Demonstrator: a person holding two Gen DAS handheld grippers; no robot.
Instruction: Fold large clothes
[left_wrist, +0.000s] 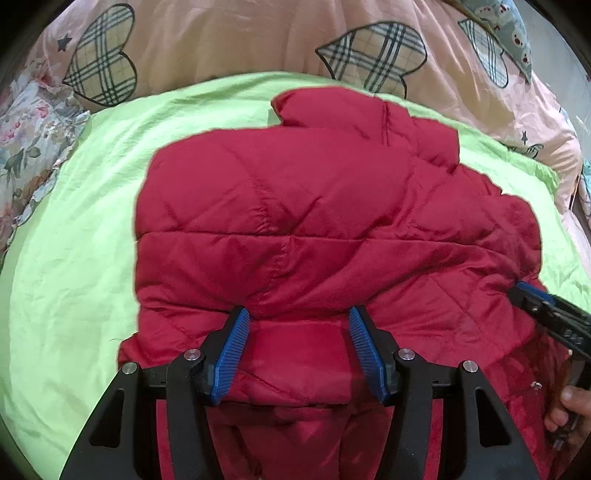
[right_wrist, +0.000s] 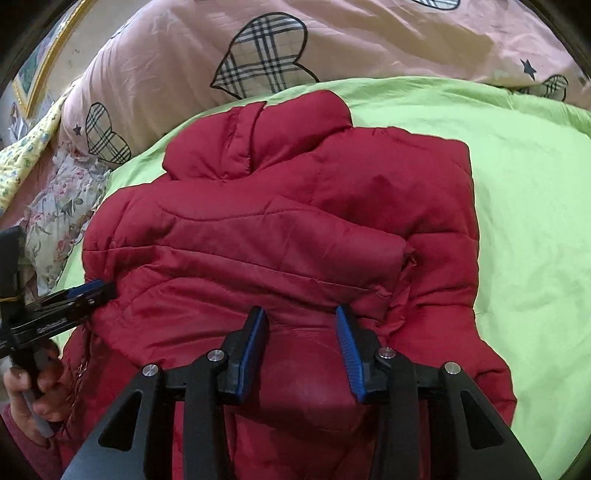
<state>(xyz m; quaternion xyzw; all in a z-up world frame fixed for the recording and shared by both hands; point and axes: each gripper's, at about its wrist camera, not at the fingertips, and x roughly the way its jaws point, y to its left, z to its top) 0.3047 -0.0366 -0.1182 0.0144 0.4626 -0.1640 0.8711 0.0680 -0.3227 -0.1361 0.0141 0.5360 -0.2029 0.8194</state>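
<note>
Right under both tools lies the puffy red quilted jacket (left_wrist: 317, 221), partly folded, its hem toward the person and its hood (right_wrist: 258, 136) at the far end, so its long axis runs straight away from both grippers. Left gripper (left_wrist: 299, 314) has its blue ribbed pads (left_wrist: 232, 354) standing apart on either side of a raised bulge of red fabric at the near hem edge; pads look beside the cloth, not clearly pinching it, so I read it as released. Right gripper (right_wrist: 301, 314) same story: jaws spread part way, a hump of jacket between them, no firm squeeze visible. Both tips dip steeply onto the same near edge, right one on the jacket's right half, left one on its left half; neither is clearly nearer. In the left wrist view the right tool enters from the right edge with a hand (left_wrist: 569, 406) on its handle; in the right wrist view the left tool shows at the left edge, hand (right_wrist: 33, 387) below it. My guess: next move needs a bite on this near hem to carry it toward the hood; slippery padded nylon may slide out. Jacket rests on a smooth lime-green sheet (left_wrist: 74, 258). Beyond it a pink quilt with plaid heart patches (right_wrist: 266, 55), floral bedding (left_wrist: 22, 140) at the left, a gold picture frame (right_wrist: 44, 62) at the far corner
</note>
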